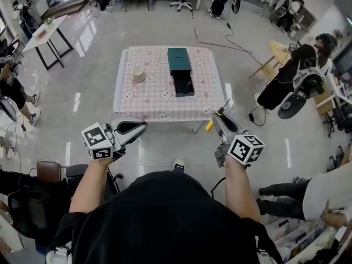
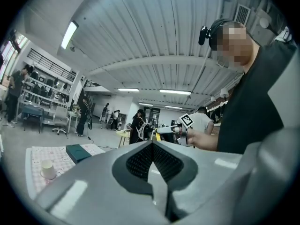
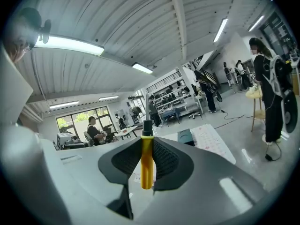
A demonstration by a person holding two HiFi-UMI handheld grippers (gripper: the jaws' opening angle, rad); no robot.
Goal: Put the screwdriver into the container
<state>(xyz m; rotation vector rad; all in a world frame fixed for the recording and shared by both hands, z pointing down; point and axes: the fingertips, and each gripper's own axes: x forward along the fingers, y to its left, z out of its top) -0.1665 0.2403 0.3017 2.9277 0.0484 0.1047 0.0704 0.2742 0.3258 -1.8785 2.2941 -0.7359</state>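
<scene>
Currently the person is standing back from the table [image 1: 148,99], holding both tools up in front of the body, short of the table's near edge.

The right tool [image 1: 221,117] is pinching the screwdriver [image 1: 210,124]. In the right gripper view the yellow handle [image 3: 146,159] is sitting upright between the two dark pads, which are closing on it from both sides. Its black collar and metal shaft are sticking up past the tips. In the head view the shaft is pointing toward the table.

The left tool [image 1: 142,125] is holding its jaws pressed together. In the left gripper view its pads [image 2: 140,161] are meeting with nothing between them.

The container [image 1: 179,60], a dark green box with an open black tray on its near side, is sitting on the pink patterned cloth at mid-table. It is well apart from the screwdriver. A pale cup [image 1: 138,74] is standing to the container's left, apart from it.
</scene>
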